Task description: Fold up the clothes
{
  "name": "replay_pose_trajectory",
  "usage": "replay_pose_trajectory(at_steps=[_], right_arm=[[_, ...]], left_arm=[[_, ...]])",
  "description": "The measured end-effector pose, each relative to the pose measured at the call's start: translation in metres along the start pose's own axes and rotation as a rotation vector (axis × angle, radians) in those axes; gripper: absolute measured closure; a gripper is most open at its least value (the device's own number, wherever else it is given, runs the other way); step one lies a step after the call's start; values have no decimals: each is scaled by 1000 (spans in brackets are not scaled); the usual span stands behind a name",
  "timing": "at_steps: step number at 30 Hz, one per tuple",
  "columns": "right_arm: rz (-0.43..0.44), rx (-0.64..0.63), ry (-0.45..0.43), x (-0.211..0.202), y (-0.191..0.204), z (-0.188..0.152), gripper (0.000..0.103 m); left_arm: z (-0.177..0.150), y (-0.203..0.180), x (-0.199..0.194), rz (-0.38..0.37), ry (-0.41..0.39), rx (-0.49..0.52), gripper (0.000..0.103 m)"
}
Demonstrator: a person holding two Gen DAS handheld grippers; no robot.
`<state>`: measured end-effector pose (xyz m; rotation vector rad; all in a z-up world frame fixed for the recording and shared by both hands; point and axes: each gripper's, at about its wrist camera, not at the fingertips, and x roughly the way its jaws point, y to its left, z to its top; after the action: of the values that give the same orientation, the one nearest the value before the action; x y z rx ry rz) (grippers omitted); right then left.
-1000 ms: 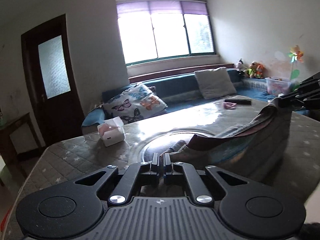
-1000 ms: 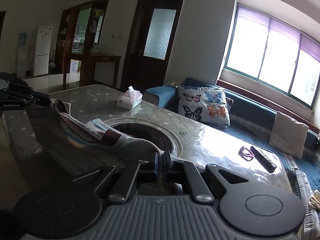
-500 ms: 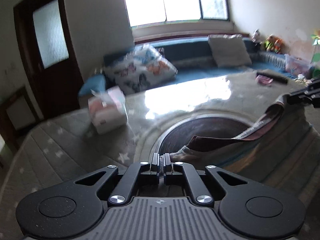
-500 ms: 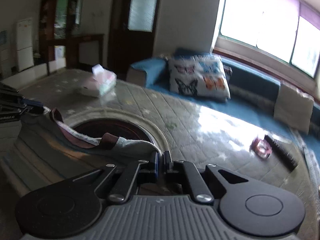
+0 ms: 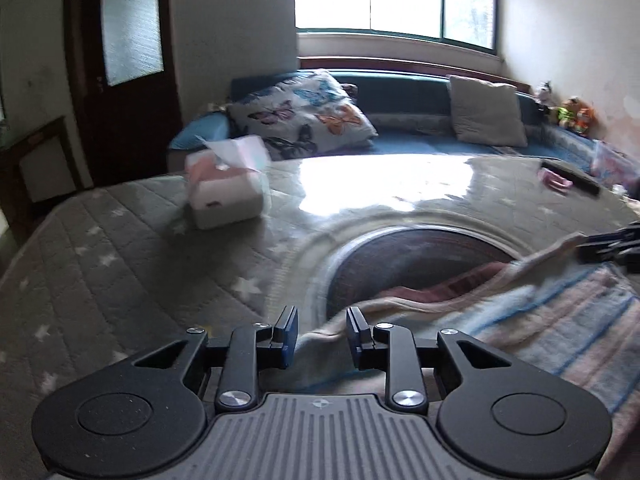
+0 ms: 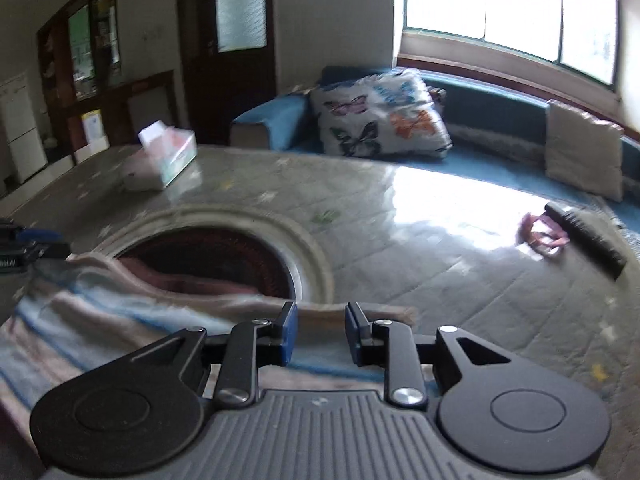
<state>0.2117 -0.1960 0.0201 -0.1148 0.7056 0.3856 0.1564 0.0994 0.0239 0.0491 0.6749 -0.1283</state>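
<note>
Your 2 grippers hang low over the striped garment [image 5: 532, 320], both with jaws parted and clamping nothing. The left gripper [image 5: 322, 334] has cloth showing in the gap between its blue pads; whether either pad touches the fabric cannot be told through the blur. The right gripper [image 6: 318, 330] stands the same way, its jaws apart over the garment's pink band edge [image 6: 248, 302].

The garment lies flat on the star-quilted table [image 5: 120, 264], its upper edge draped partly across the round dark recess [image 5: 408, 256] at the table's middle. From your left gripper the bulk of the cloth runs toward 2 o'clock, ending near your right gripper's tip at 3 o'clock. From your right gripper it spreads toward 9 and 10 o'clock. Its long axis therefore seems to run from 1 gripper to the other, with each claw at 1 end of the band edge.

That symmetry is likely what the coming move turns on: neither hand is nearer the cloth's middle, so a fold would probably need both claws to close on the near corners together. The tissue box [image 5: 226, 188] sits well apart at 11 o'clock, and the dark remote [image 6: 586, 240] with a pink item [image 6: 542, 234] beside it lies far off at 2 o'clock of the right view.
</note>
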Motion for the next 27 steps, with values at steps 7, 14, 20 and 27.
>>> replay_pose_trajectory(at_steps=[7, 14, 20, 27], right_arm=[[7, 34, 36, 30, 0, -6, 72], [-3, 133, 25, 35, -23, -5, 70], [1, 82, 11, 26, -6, 2, 65], [96, -33, 28, 37, 45, 6, 55]], left_arm=[[8, -10, 34, -36, 71, 23, 74], [12, 5, 57, -14, 98, -31, 66], [16, -7, 42, -22, 70, -12, 58], [12, -14, 61, 4, 113, 20, 47]])
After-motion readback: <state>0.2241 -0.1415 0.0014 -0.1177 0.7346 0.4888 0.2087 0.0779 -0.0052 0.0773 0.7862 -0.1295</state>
